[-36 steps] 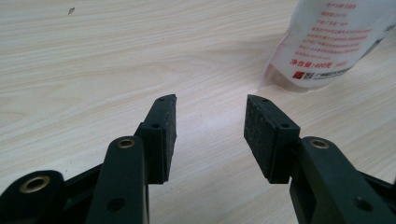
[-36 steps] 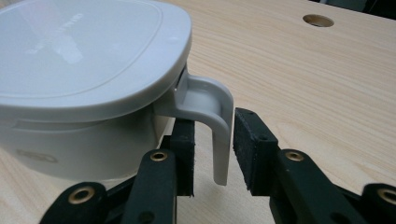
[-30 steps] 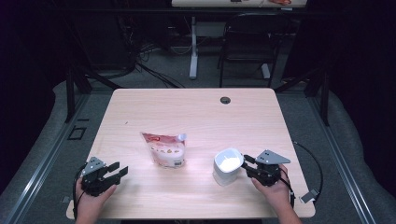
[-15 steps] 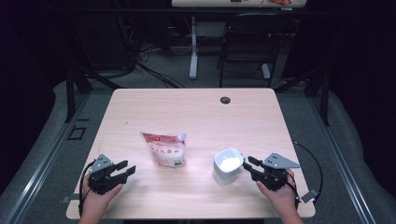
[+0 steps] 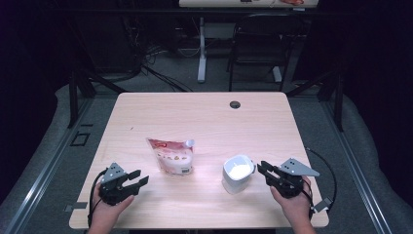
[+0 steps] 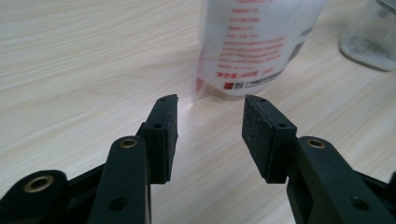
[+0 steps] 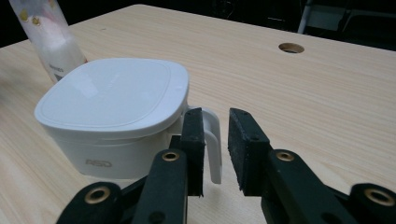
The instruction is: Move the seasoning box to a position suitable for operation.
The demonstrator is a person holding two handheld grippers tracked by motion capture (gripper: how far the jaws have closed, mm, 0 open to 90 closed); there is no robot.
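Worktop (image 5: pixel 204 117) of pale wood grain takes up most of the scene, rectangular, with a small round cable hole (image 5: pixel 235 104) near its far edge; dark floor and a black chair (image 5: pixel 258 44) lie beyond it. Next in size, a clear plastic pouch with a red printed top and a white spout (image 5: pixel 170 155) lies flat near the middle of the worktop; in the left gripper view its printed base sits just ahead of the black pads. To its right stands a white lidded plastic container with a side handle (image 5: pixel 238 173), upright, well apart from the pouch. Smaller again, the left tongs (image 5: pixel 138 179) sit spread and empty, aimed at the pouch but short of it; the right tongs (image 5: pixel 263 169) have just been narrowing, their jaws on either side of the container's thin handle (image 7: pixel 212 140), and I judge them not yet pinching it, since a gap shows beside one pad.

Risk, as I see it, lies at that handle; a pinch landing near its tip could let the container swing or tip. The pouch looks limp and slippery, so a grab at its bottom edge might fold it or slide off.
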